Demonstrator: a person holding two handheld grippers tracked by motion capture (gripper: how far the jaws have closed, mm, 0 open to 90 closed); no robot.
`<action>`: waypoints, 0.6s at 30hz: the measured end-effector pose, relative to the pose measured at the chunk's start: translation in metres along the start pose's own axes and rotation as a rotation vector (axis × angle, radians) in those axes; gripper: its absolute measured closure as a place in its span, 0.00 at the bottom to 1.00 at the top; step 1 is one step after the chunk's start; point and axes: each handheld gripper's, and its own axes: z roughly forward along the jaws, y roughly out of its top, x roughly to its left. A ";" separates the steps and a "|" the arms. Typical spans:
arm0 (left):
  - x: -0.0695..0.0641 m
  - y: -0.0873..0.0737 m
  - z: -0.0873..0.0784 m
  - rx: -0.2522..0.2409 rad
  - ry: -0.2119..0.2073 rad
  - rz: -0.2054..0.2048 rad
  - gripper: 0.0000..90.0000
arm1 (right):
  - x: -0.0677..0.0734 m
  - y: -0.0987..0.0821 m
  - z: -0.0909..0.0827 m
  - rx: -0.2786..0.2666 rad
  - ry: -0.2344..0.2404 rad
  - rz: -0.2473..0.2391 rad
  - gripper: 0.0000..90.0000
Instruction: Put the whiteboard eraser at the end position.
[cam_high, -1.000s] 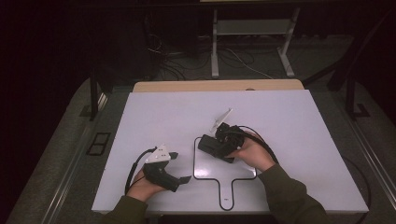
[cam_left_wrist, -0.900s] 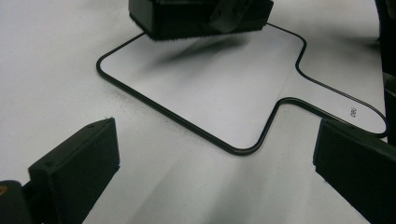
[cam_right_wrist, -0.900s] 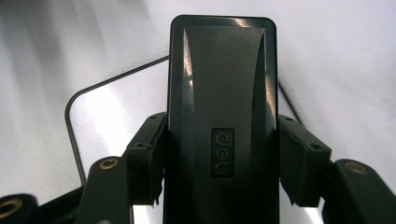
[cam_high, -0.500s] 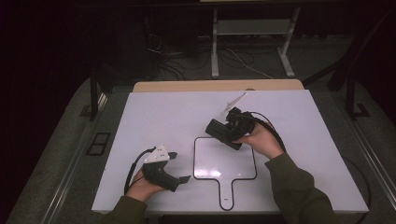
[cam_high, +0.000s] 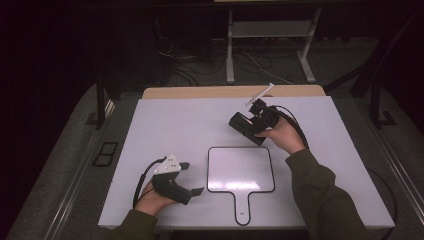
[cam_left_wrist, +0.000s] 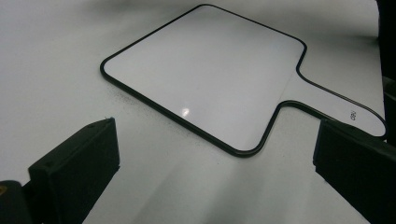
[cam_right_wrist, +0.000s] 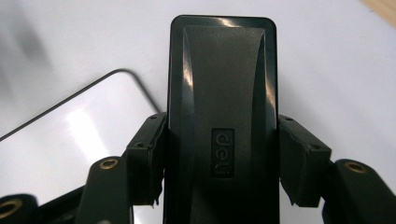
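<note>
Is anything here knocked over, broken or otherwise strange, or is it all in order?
Nothing stands out. The paddle-shaped whiteboard lies flat and clean on the table, its black rim whole. The right tongs grip a black eraser squarely by its sides, lifted off the table beyond the board. The left tongs stand open beside the board, touching nothing.

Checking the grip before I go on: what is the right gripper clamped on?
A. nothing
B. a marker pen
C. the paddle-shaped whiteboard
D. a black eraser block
D: in the right gripper view the right gripper has both jaws pressed against the black eraser block.
</note>
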 end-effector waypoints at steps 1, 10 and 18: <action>0.000 0.000 0.000 0.001 0.000 0.000 0.00 | -0.003 0.001 0.001 -0.005 -0.005 0.007 0.43; 0.001 0.000 -0.001 0.001 0.000 0.009 0.00 | -0.024 0.019 0.021 -0.005 -0.026 0.044 0.43; 0.001 0.000 -0.002 -0.005 0.001 0.007 0.00 | -0.037 0.022 0.050 0.014 -0.045 0.069 0.43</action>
